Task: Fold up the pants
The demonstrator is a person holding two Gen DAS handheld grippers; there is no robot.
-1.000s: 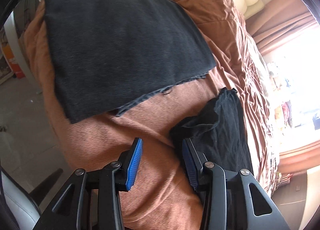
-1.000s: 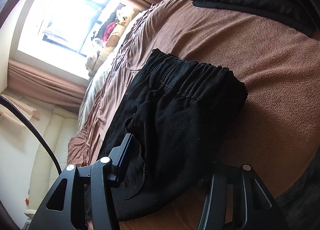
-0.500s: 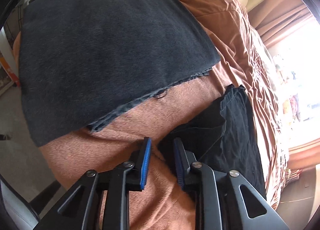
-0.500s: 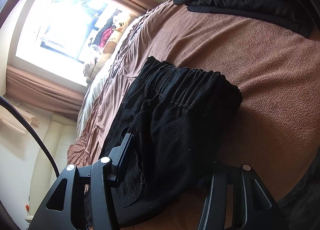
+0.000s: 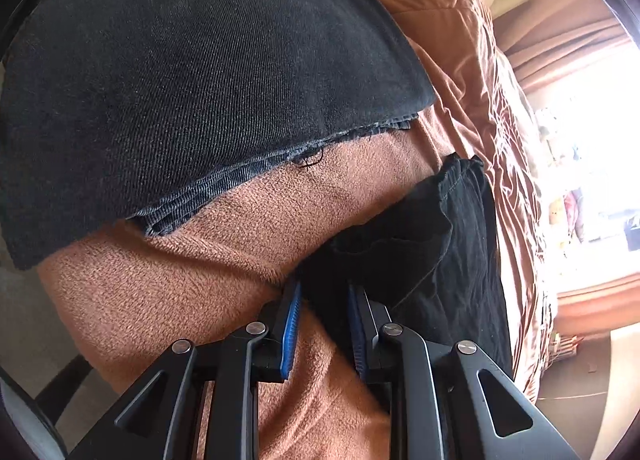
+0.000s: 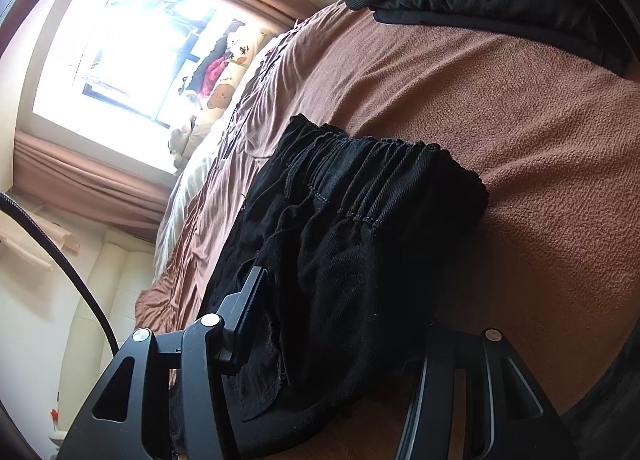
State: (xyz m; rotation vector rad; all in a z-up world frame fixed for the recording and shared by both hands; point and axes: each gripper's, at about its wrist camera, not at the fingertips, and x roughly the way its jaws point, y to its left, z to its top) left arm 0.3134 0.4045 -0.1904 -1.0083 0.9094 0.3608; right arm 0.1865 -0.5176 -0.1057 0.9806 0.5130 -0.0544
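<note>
Black pants part-folded on the bed, gripped at two edges

The black pants (image 6: 360, 244) lie on the brown blanket (image 5: 168, 284), elastic waistband away from the right tool (image 6: 340, 324), long axis running from it toward the window. A corner fold of them is pinched between the narrowed blue pads (image 5: 291, 324) of the left tool (image 5: 322, 312), whose jaws have just been closing. The right tool's jaws stand half-wide, seemingly clamped on the bunched near edge. A folded dark denim garment (image 5: 192, 72) lies near; bare blanket between leaves room.

A home bedroom: a bed under a brown blanket (image 6: 520, 120), curtained window (image 6: 120, 44), soft toys (image 6: 224, 88) on the sill.
</note>
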